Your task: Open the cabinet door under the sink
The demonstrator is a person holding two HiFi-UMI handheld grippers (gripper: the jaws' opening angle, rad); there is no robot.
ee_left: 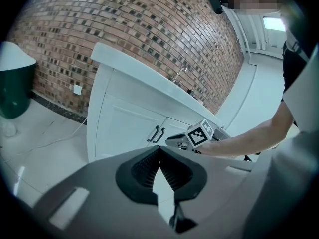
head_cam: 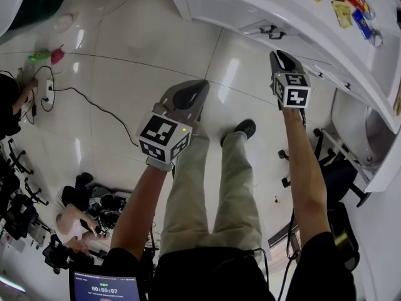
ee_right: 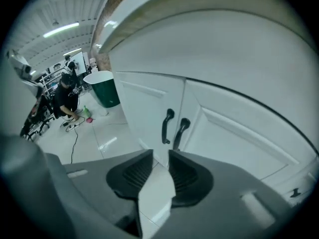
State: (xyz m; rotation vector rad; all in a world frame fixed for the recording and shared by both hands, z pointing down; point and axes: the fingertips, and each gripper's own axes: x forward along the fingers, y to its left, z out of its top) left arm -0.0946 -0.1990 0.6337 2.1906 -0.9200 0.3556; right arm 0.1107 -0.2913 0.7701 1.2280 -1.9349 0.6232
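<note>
- Holds nothing in the right gripper (ee_right: 160, 154): jaws parted by a narrow gap, only floor showing between them.
- Points that gripper down towards the pair of black handles (ee_right: 173, 129), set side by side where the two cabinet doors (ee_right: 144, 106) meet; near them, not touching.
- Holds nothing in the left gripper (ee_left: 159, 151) either: jaw tips pressed together, empty.
- Carries the left gripper over the tiled floor (head_cam: 125, 49), farther from the doors than the right one in the head view.
- Finds both doors closed under the white counter (ee_right: 199, 9).
- Cannot tell from these views which door lies under the sink.
- Shows, in the left gripper view, the right arm (ee_left: 249, 141) stretched towards the same doors, with a brick wall (ee_left: 124, 34) behind the counter.
- Stands on the tiles in beige trousers (head_cam: 207, 187) and a dark shoe (head_cam: 244, 128), toes towards the doors.
- Takes in a green bin (ee_right: 104, 89) past the far end of the counter, a crouching person (ee_right: 66, 96) beyond it, and a black cable (head_cam: 94, 105) trailing across the floor.
</note>
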